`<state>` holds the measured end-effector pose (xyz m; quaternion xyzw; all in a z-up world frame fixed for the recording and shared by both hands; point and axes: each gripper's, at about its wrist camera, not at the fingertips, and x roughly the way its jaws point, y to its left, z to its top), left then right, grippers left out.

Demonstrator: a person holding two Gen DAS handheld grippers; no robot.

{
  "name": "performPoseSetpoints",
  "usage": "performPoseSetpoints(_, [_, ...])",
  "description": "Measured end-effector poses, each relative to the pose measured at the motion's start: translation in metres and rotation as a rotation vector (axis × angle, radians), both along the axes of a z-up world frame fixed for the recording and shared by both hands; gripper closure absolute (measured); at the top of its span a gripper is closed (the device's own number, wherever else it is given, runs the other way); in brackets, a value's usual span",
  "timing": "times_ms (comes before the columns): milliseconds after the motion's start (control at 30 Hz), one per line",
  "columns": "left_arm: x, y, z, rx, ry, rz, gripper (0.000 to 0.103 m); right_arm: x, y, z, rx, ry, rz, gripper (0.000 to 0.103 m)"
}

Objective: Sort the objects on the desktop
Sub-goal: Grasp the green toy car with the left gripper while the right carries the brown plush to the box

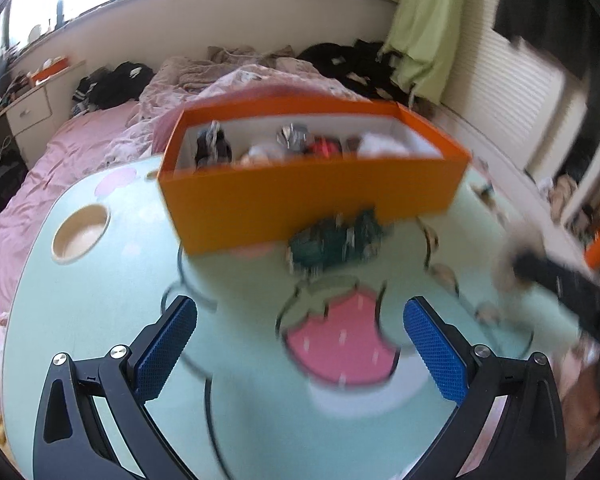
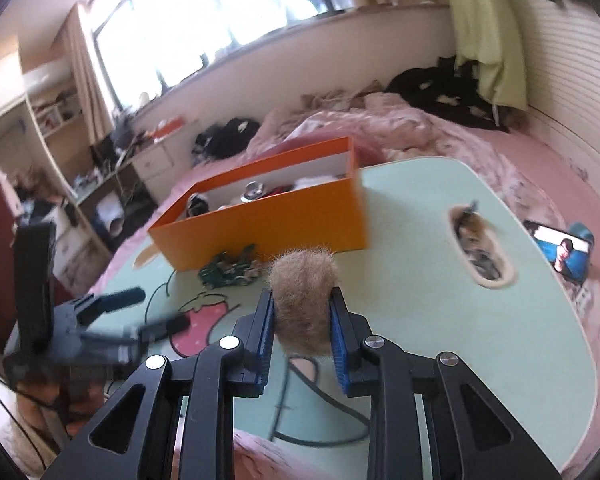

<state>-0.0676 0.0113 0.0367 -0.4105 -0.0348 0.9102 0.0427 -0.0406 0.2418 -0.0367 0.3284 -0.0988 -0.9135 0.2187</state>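
Fur ball (image 2: 303,304), tan and fluffy, sat clamped in your right gripper (image 2: 302,300) above the green table (image 2: 420,280). Your left gripper (image 1: 300,340) stood apart, empty. The orange box (image 2: 268,220) waited nearby, a green toy (image 2: 228,270) beside it.

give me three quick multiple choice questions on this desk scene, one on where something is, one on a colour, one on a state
1. Where does the green toy car lie?
A. inside the box
B. on the table in front of the box
C. in the cup hole

2. What colour is the box on the outside?
A. orange
B. blue
C. white

3. What is the state of the right tool?
A. open and empty
B. shut on the furry tan pompom
C. shut on the toy car

Answers:
1 B, it sits on the mint table against the box's near wall.
2 A, its outer walls are orange, with a white lining inside.
3 B, both blue pads press the pompom's sides.
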Motion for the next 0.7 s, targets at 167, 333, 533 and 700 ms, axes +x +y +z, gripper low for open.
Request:
performPoseSetpoints(167, [-0.040, 0.016, -0.006, 0.030, -0.087, 0.022, 0.000, 0.000, 0.006, -0.001, -0.004, -0.002, -0.011, 0.078])
performPoseSetpoints(333, [-0.055, 0.025, -0.014, 0.025, -0.141, 0.074, 0.000, 0.000, 0.009, -0.002, -0.010, -0.003, -0.011, 0.078])
performPoseSetpoints(533, [-0.063, 0.032, -0.023, -0.026, -0.171, 0.106, 0.006, 0.000, 0.010, -0.005, -0.006, -0.004, -0.004, 0.078])
performPoseSetpoints(700, [-0.054, 0.030, -0.019, -0.025, -0.128, 0.062, 0.031, -0.001, 0.009, -0.008, -0.003, -0.008, -0.002, 0.078])
